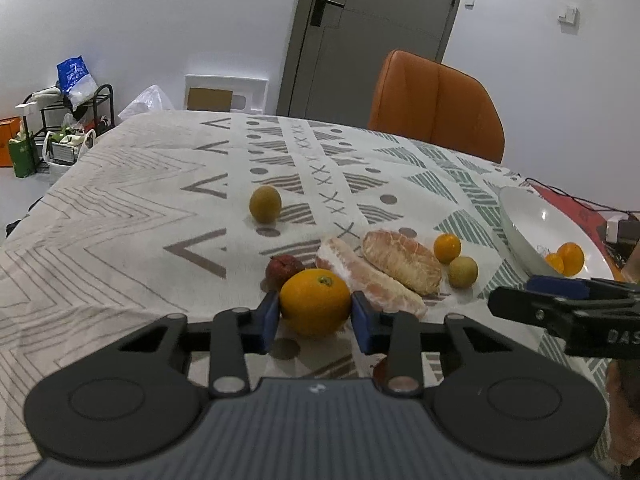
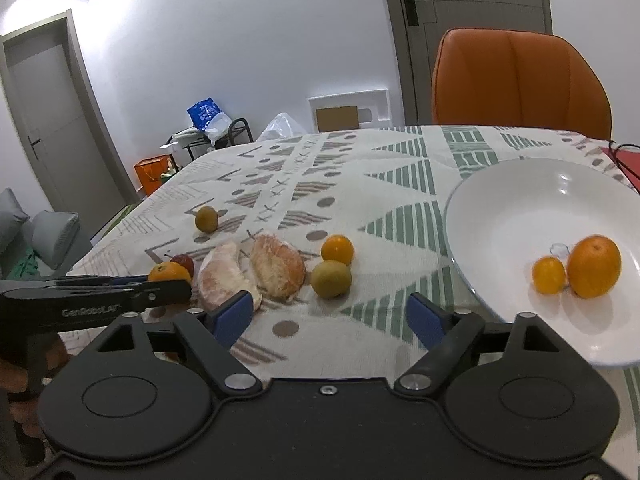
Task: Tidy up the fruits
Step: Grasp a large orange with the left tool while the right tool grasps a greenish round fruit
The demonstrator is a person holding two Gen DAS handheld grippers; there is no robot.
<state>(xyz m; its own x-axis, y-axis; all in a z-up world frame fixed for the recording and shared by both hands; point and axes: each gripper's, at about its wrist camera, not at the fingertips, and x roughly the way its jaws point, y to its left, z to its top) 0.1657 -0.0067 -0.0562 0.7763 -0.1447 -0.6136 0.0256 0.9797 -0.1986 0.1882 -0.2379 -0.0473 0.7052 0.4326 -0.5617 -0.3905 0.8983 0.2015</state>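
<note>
My left gripper (image 1: 315,318) is shut on a large orange (image 1: 315,302), its blue pads pressed to both sides, low over the patterned tablecloth. Just behind the orange are a dark red fruit (image 1: 284,268) and two peeled pomelo segments (image 1: 402,262). To their right sit a small orange (image 2: 337,249) and a green-brown fruit (image 2: 331,279); another green-brown fruit (image 1: 265,204) lies alone farther back. My right gripper (image 2: 328,316) is open above the cloth with nothing between its fingers. On its right, the white plate (image 2: 520,200) holds a bigger orange (image 2: 594,266) and a small one (image 2: 549,275).
An orange chair (image 1: 436,104) stands at the table's far side, in front of a grey door (image 1: 360,20). A black cable (image 2: 624,156) and a red item lie beyond the plate. A shelf with bags (image 1: 68,120) stands on the floor at far left.
</note>
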